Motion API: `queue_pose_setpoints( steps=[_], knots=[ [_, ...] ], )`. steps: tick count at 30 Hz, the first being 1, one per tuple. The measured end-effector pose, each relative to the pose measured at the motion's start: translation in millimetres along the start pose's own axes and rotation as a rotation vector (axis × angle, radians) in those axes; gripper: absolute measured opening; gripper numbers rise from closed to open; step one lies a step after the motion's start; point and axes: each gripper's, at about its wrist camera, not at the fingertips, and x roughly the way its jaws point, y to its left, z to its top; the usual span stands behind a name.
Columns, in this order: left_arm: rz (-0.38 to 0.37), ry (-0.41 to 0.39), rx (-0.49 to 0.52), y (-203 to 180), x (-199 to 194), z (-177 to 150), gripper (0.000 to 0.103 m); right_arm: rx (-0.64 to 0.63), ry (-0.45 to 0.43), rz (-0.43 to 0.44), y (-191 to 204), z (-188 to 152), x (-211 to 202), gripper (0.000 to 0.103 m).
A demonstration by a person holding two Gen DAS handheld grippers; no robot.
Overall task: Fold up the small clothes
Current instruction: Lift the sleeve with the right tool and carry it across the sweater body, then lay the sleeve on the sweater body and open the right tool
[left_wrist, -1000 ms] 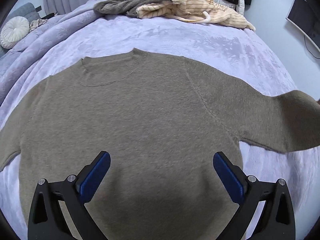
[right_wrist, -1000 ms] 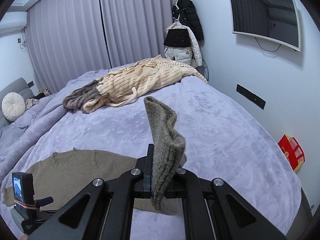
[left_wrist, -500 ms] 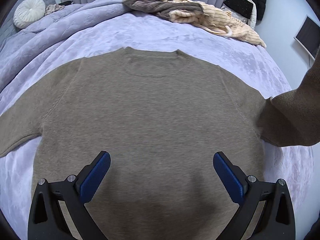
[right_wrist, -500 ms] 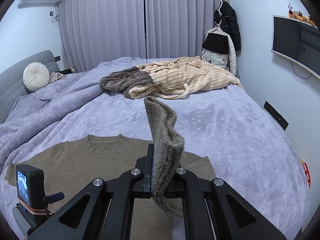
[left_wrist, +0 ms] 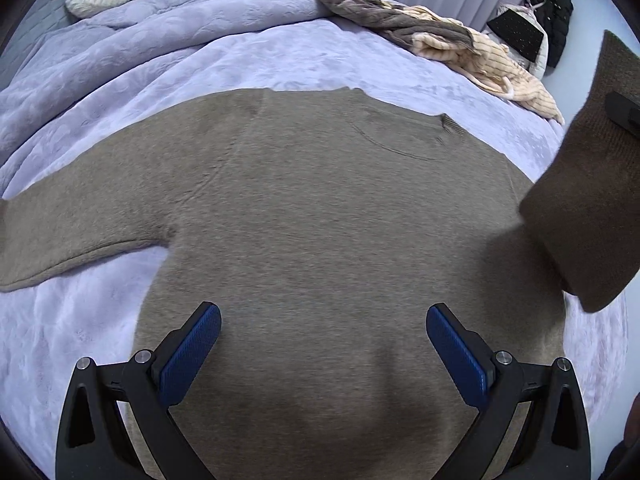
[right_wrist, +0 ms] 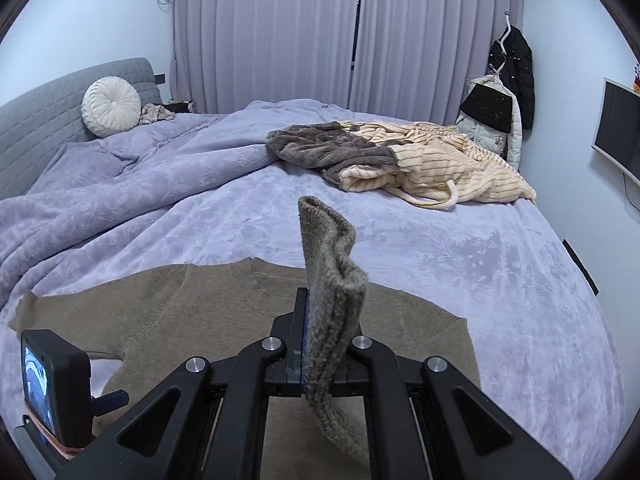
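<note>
A taupe knit sweater [left_wrist: 320, 220] lies flat on the lilac bed, collar [left_wrist: 404, 136] at the far side and its left sleeve [left_wrist: 60, 236] stretched out. My left gripper [left_wrist: 323, 352] is open and empty, hovering over the sweater's lower body. My right gripper [right_wrist: 320, 332] is shut on the cuff of the other sleeve [right_wrist: 332, 280] and holds it up over the sweater's body [right_wrist: 192, 312]. In the left wrist view that lifted sleeve [left_wrist: 580, 192] hangs at the right edge.
A pile of cream striped and grey-brown clothes [right_wrist: 396, 160] lies at the far side of the bed [right_wrist: 500, 280]. A rumpled lilac duvet [right_wrist: 100, 208] and a round white cushion [right_wrist: 111, 106] are at the left. Coats [right_wrist: 508, 92] hang by the right wall.
My right gripper has carried the sleeve leftward and inward, from beside the sweater to over its body. The left gripper has swung to the left over the sweater and stays open.
</note>
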Motion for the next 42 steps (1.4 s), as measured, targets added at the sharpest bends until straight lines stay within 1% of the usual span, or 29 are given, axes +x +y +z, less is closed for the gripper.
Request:
queue_pose_setpoints(
  steps=[4,10,14,21,24,26,27,28,29,30,31,32,33,35,37,39,42],
  knots=[
    [-0.003,-0.006,-0.043,18,-2,0,0.103,-0.051,0.021,0.031,35,3,17,0.006],
    [0.005,-0.001,-0.081,40,-2,-4,0.103,-0.101,0.076,0.073,77,-4,46,0.006],
    [0.01,0.005,-0.108,54,-2,-9,0.103,-0.138,0.111,0.088,98,-15,60,0.006],
    [0.002,0.01,-0.174,78,-7,-26,0.103,-0.167,0.189,0.11,120,-42,79,0.006],
    [0.006,-0.007,-0.185,86,-14,-35,0.103,-0.18,0.225,0.124,133,-53,86,0.008],
    [0.012,-0.012,-0.206,91,-18,-41,0.103,-0.174,0.257,0.193,141,-56,91,0.013],
    [0.013,-0.012,-0.216,94,-20,-44,0.103,-0.172,0.276,0.229,145,-57,92,0.021],
    [0.016,-0.01,-0.227,97,-20,-47,0.103,-0.171,0.289,0.269,148,-57,92,0.025],
    [0.018,-0.008,-0.236,101,-20,-48,0.103,-0.172,0.289,0.3,152,-56,88,0.037],
    [0.019,-0.007,-0.243,103,-21,-50,0.103,-0.174,0.28,0.321,154,-54,83,0.054],
    [0.024,-0.004,-0.253,104,-22,-50,0.103,-0.175,0.263,0.344,154,-51,76,0.06],
    [0.027,-0.003,-0.258,104,-23,-50,0.103,-0.174,0.239,0.368,151,-47,66,0.063],
    [0.027,-0.004,-0.26,103,-24,-50,0.103,-0.174,0.214,0.374,146,-43,58,0.063],
    [0.021,-0.009,-0.244,97,-26,-47,0.103,-0.155,0.161,0.35,124,-34,44,0.063],
    [0.003,-0.01,-0.208,81,-27,-39,0.103,-0.103,0.161,0.279,88,-28,43,0.064],
    [-0.024,-0.01,-0.158,59,-25,-29,0.103,-0.071,0.186,0.164,49,-32,53,0.066],
    [-0.053,-0.019,-0.055,14,-15,-9,0.103,-0.056,0.264,-0.058,-10,-51,79,0.066]
  ],
)
